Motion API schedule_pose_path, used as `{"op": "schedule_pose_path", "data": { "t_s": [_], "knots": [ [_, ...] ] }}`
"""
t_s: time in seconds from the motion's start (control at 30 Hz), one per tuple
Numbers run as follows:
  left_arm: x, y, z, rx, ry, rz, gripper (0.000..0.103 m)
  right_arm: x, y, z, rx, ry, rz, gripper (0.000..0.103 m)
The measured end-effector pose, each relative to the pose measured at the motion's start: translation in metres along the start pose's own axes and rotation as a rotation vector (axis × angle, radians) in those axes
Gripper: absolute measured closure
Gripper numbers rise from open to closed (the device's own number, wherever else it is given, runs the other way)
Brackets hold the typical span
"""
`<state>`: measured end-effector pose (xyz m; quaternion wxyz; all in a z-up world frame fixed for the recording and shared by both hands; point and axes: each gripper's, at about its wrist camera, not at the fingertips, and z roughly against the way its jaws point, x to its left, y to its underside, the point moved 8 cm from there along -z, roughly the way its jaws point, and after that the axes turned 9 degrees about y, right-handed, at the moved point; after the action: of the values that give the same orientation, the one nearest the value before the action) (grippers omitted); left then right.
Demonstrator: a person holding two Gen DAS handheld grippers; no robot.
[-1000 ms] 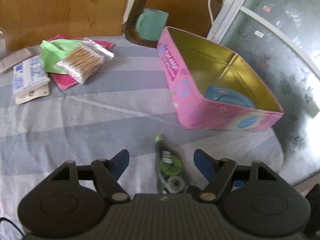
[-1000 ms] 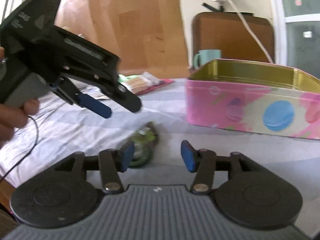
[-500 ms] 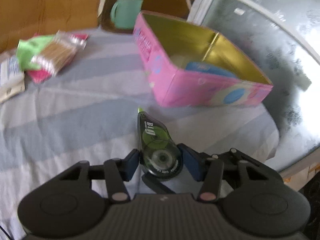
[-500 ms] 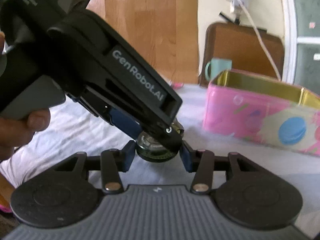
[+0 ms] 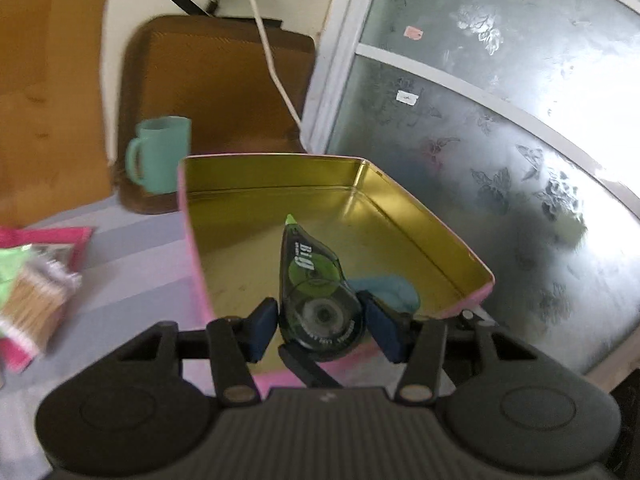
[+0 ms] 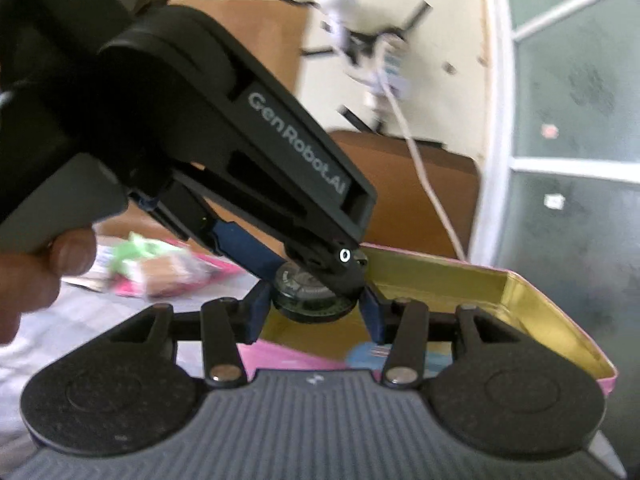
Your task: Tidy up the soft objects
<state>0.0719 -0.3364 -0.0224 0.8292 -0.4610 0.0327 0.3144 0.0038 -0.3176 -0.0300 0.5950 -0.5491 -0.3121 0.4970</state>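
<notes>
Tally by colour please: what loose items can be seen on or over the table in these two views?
Green: 3 - correction tape, mug, packet
Pink: 2 - tin, pouch
Blue: 1 - item in tin
Tan: 1 - cotton swab pack
Total: 7

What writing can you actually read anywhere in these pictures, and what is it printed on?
"Big": on the green correction tape clamped in the left gripper.
"GenRobot.AI": on the side of the left gripper, seen from the right wrist camera.
Small print around the tape's wheel: too small to read.
White letters on that gripper's top corner: cut off and blurred.
Window stickers: unreadable.
</notes>
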Motion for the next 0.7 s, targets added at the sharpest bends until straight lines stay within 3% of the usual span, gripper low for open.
{"op": "schedule_pose_path", "data": {
  "t_s": [0.07, 0.13, 0.17, 0.27, 0.33, 0.4, 0.47, 0.6, 0.63, 0.7],
  "knots": [
    [0.008, -0.004, -0.020, 0.006, -0.008, 0.013, 0.050, -0.009, 0.006, -0.018, 0.060, 0.033, -0.003, 0.049],
    [0.020, -0.004, -0.030, 0.016, -0.045, 0.026, 0.050, -0.012, 0.012, -0.032, 0.126, 0.062, -0.002, 0.037],
    [0.028, -0.003, -0.029, 0.020, -0.059, 0.041, 0.050, -0.013, 0.010, -0.031, 0.118, 0.071, -0.011, 0.033],
    [0.062, -0.006, 0.007, -0.048, -0.033, 0.106, 0.047, -0.009, -0.001, -0.017, 0.058, 0.070, -0.007, 0.032],
    [0.092, -0.005, 0.047, -0.121, -0.067, 0.130, 0.037, 0.000, -0.010, -0.013, 0.024, 0.060, -0.016, 0.033],
    [0.130, 0.005, 0.096, -0.205, -0.180, 0.143, 0.030, 0.020, -0.022, -0.010, 0.001, -0.021, -0.044, 0.033],
    [0.176, 0.025, 0.144, -0.257, -0.342, 0.187, 0.027, 0.060, -0.036, -0.014, 0.018, -0.140, -0.020, 0.034],
    [0.284, 0.087, 0.213, -0.268, -0.707, 0.347, 0.023, 0.152, -0.058, -0.049, 0.142, -0.408, -0.026, 0.034],
    [0.308, 0.105, 0.222, -0.255, -0.769, 0.402, 0.023, 0.180, -0.065, -0.064, 0.178, -0.468, -0.030, 0.034],
    [0.345, 0.136, 0.231, -0.254, -0.782, 0.528, 0.023, 0.232, -0.078, -0.092, 0.247, -0.549, -0.047, 0.033]
  ]
}}
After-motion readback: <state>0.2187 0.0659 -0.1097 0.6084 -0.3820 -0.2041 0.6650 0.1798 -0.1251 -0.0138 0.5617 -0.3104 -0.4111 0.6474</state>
